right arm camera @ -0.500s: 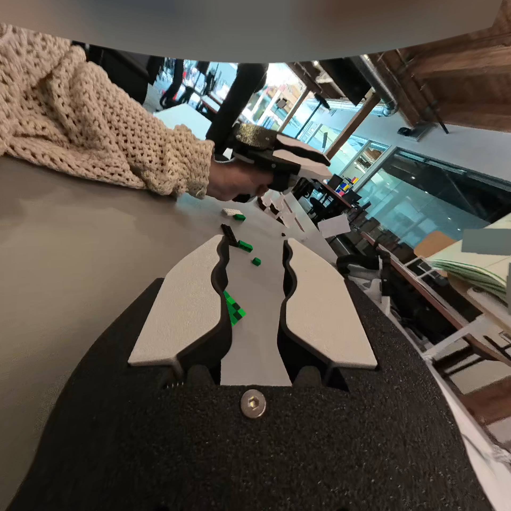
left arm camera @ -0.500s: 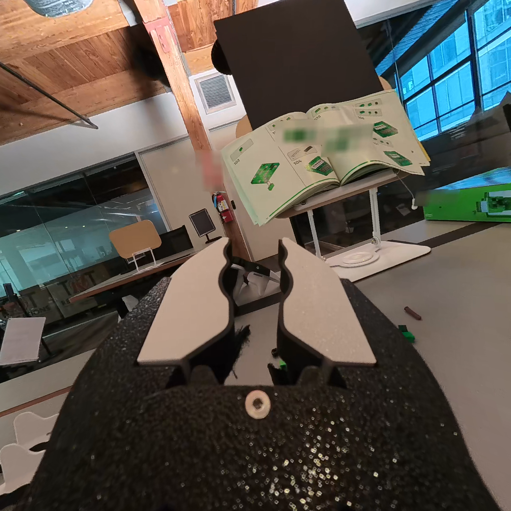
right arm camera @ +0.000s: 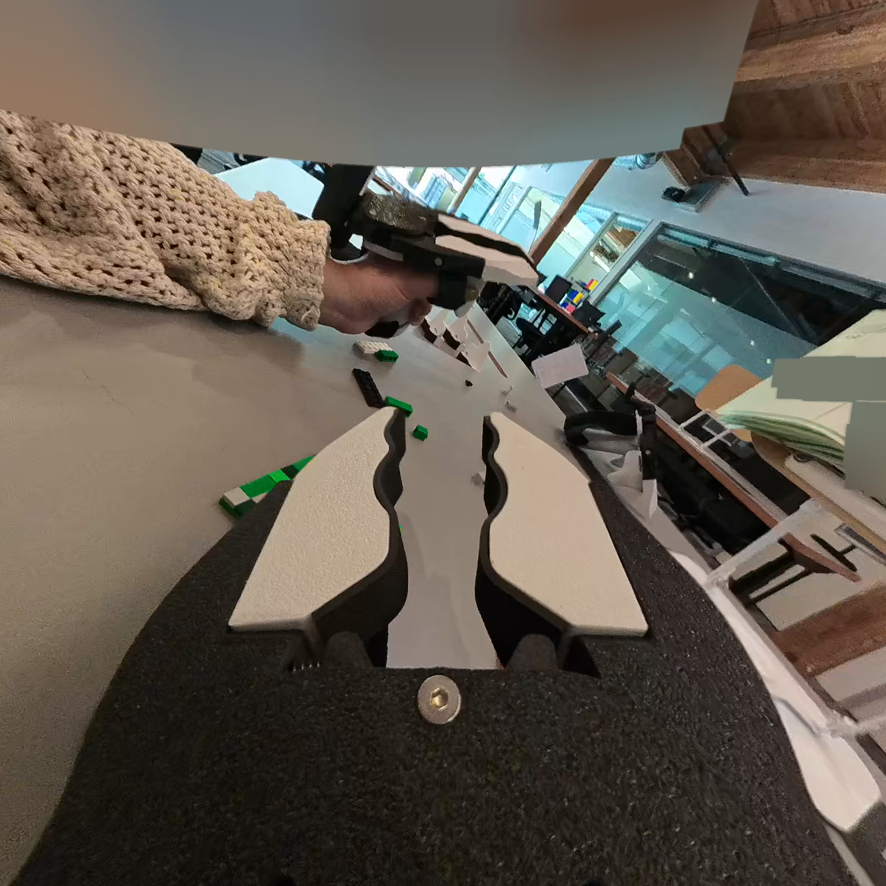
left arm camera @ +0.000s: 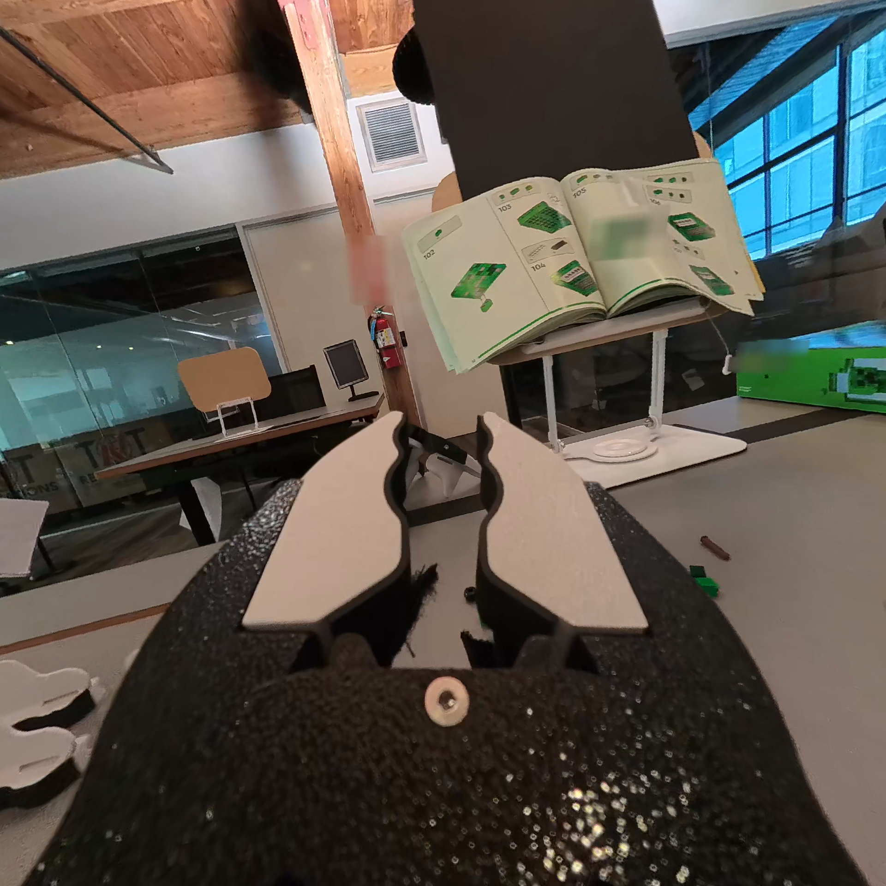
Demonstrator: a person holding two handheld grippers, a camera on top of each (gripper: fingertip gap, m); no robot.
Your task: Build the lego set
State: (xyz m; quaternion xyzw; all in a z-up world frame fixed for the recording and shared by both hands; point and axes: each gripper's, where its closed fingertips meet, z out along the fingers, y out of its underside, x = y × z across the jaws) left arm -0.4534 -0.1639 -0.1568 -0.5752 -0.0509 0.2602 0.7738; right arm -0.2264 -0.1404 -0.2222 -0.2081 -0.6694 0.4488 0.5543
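Handling small, stiff bricks with both tongs empty

Gripping nothing, the right tongs (right arm camera: 443, 426) hang low over the grey table (right arm camera: 120, 431) with a clear gap between their fingers. The left tongs (left arm camera: 441, 426) are likewise parted and empty, tilted up towards the open instruction booklet (left arm camera: 575, 259) on its white stand (left arm camera: 671, 446).

Loose pieces of the set lie scattered on the table. A flat green-and-white checkered plate assembly (right arm camera: 261, 486) sits just beside the right tongs' left finger, partly hidden by it. Farther off lie a small green brick (right arm camera: 420, 432), a longer green brick (right arm camera: 399, 405), a black plate (right arm camera: 367, 386) and a white plate (right arm camera: 369, 346) touching another green brick (right arm camera: 386, 355).

These pieces look light, hard and smooth, so they would likely skid or pop out under a skewed pinch. Taking each one squarely across its two flat side walls seems safest. The thin checkered assembly lies flat, so its long edges are probably the only hold, and a hard squeeze might split it.
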